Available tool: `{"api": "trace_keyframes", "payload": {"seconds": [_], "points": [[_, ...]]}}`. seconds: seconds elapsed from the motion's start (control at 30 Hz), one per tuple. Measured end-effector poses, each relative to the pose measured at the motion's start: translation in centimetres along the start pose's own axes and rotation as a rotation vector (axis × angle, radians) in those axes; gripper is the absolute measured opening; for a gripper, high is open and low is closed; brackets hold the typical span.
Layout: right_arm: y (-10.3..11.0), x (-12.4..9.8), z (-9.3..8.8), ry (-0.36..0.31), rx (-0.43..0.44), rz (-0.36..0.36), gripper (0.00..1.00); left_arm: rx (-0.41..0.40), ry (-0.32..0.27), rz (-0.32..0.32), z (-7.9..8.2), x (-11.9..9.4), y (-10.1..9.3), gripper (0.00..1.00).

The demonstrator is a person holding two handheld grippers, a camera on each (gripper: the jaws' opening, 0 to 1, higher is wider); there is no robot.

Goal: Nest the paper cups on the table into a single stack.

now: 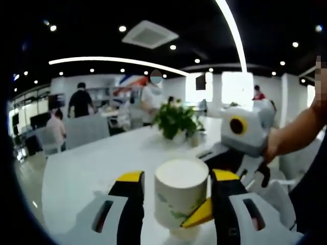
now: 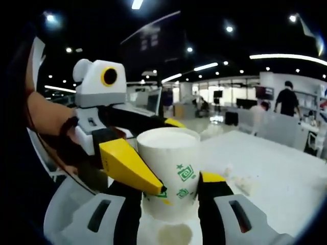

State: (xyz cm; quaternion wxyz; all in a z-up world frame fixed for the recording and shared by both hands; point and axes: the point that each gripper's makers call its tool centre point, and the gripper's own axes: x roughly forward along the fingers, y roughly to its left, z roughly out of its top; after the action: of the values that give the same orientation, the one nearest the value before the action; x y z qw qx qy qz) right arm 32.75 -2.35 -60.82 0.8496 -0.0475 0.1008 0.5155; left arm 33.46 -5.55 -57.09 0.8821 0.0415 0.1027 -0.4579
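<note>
Left claw (image 1: pixel 176 199): its jaws are standing on both sides of the paper cup (image 1: pixel 180 196), apparently gripping it, above the white table (image 1: pixel 82 173).
Right claw (image 2: pixel 171 204): it is coming in from the other side; its yellow tip is touching the same cup wall, so both claws seem to be closing on one cup.
Lower cup (image 2: pixel 173 235): a second rim is showing just below, between the jaws.
Risk: two claws squeezing together are likely denting the thin paper wall.
Risk: a tilted cup is likely jamming instead of nesting.
</note>
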Motion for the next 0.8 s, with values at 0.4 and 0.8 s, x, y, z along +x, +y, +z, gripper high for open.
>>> {"api": "trace_keyframes", "payload": {"seconds": [0.4,0.8], "points": [[0.71,-0.03,0.32,-0.015,0.004,0.032,0.4,0.003,-0.011,-0.016,0.09,0.07,-0.44,0.45],[0.46,-0.27,0.13,-0.007,0.03,0.033,0.43,0.018,-0.018,-0.028,0.22,0.38,-0.8,0.42]]}}
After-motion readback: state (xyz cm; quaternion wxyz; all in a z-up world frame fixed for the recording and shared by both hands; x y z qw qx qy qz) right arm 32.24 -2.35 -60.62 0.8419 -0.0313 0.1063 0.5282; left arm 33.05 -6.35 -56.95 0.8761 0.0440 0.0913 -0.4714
